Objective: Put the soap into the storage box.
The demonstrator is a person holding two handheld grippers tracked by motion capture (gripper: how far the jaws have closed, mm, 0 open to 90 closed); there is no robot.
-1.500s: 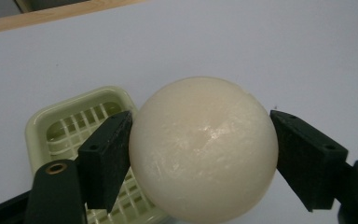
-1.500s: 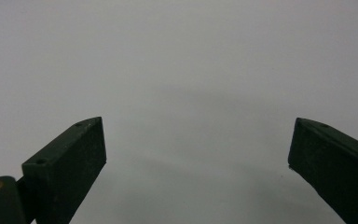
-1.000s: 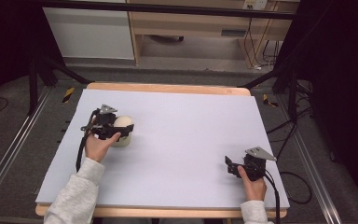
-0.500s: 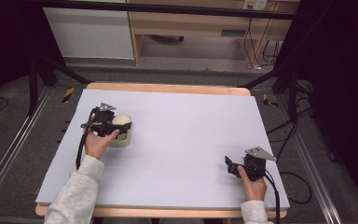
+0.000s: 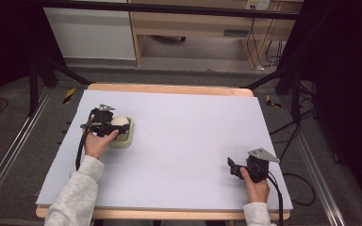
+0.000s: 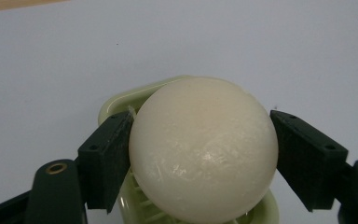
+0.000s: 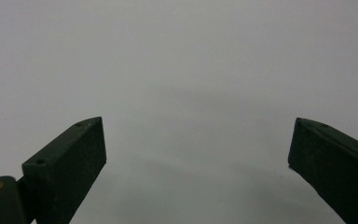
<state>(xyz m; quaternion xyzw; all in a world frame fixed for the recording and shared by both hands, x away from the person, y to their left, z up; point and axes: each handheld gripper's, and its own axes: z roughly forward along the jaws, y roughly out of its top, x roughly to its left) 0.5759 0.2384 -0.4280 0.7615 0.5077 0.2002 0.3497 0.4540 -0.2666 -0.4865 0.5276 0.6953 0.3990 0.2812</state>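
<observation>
Since a second ago little has moved: the left hand-held gripper (image 6: 200,154) still pinches the cream ball (image 6: 203,149) just over the pale green holder (image 5: 123,136), suggesting placement or lifting, while the right hand-held gripper (image 7: 196,163) rests spread, well apart from the holder.

The tabletop (image 5: 179,141) is a pale lavender-white sheet with a wooden edge showing along its far and near sides. One thing lies directly on it, near the left side: a pale green slotted tray (image 5: 125,135), possibly a soap dish, though it is too small in the high view to be sure. A cream ball (image 6: 203,149) sits over the tray.
</observation>
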